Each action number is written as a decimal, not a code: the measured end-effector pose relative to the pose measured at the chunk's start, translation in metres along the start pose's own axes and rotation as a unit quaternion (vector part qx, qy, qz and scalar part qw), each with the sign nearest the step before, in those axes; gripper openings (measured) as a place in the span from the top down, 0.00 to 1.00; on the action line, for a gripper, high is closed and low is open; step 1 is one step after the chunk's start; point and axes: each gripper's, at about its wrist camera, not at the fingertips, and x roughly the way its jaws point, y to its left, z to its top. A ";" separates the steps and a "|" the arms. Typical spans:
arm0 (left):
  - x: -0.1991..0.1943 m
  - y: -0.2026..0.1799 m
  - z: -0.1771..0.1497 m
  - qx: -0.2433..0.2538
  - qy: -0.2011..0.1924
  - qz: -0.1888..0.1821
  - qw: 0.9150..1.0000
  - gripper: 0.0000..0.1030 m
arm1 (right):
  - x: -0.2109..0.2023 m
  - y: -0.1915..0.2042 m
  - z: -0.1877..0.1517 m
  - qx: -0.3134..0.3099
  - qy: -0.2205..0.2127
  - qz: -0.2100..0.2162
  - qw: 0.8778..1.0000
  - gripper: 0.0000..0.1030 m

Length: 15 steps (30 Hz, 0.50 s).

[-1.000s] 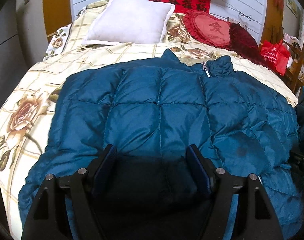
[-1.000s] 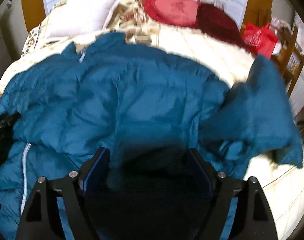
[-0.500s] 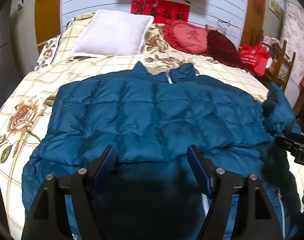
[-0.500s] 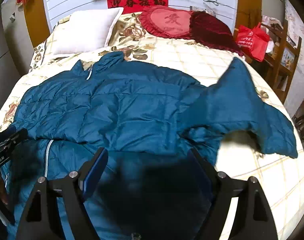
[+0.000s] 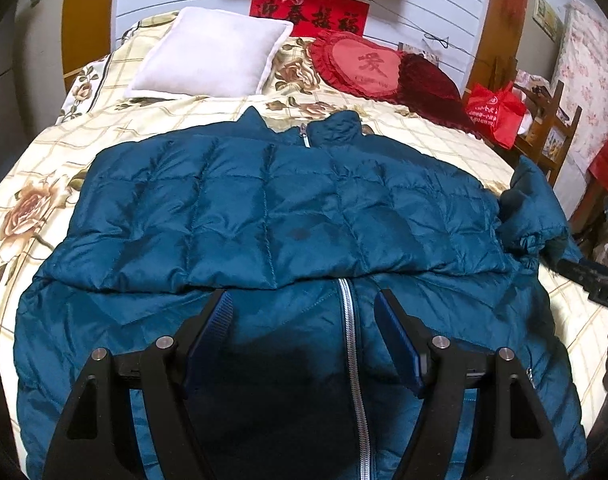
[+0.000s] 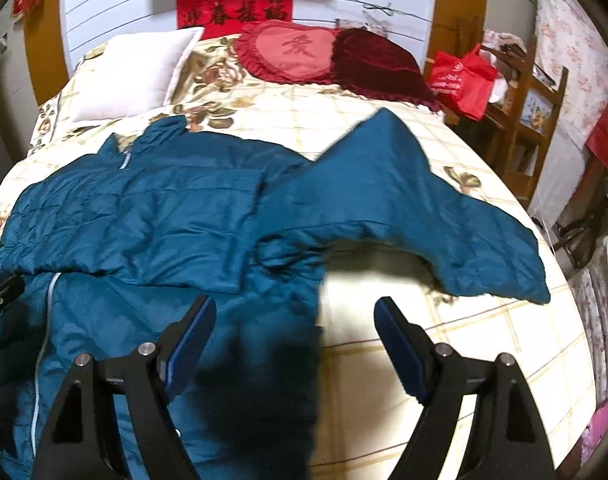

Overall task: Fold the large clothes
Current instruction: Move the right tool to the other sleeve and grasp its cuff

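On the bed [image 5: 44, 148] with its flowered cover the blue jacket [image 5: 264, 208] lies half folded, one sleeve [image 6: 423, 208] flung out, and both the left tool [image 5: 304, 300] and right tool [image 6: 294, 306] gape empty, so that sleeve probably wants pinching near its cuff and laying flat across the body.

Each gripper, left [image 5: 303, 312] and right [image 6: 295, 317], is built of angular black brackets. Silver round screws are set at twelve o'clock on them. Ribbed blue pads [image 5: 395, 340] are fitted inside.
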 end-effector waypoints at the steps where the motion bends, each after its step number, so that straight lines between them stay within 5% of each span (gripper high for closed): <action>1: 0.001 -0.001 -0.001 0.002 0.001 0.000 1.000 0.32 | 0.001 -0.008 0.000 0.005 0.000 -0.003 1.000 0.18; 15: 0.019 0.005 -0.016 -0.009 0.022 -0.006 1.000 0.32 | 0.010 -0.135 0.042 0.103 -0.025 -0.083 0.991 0.18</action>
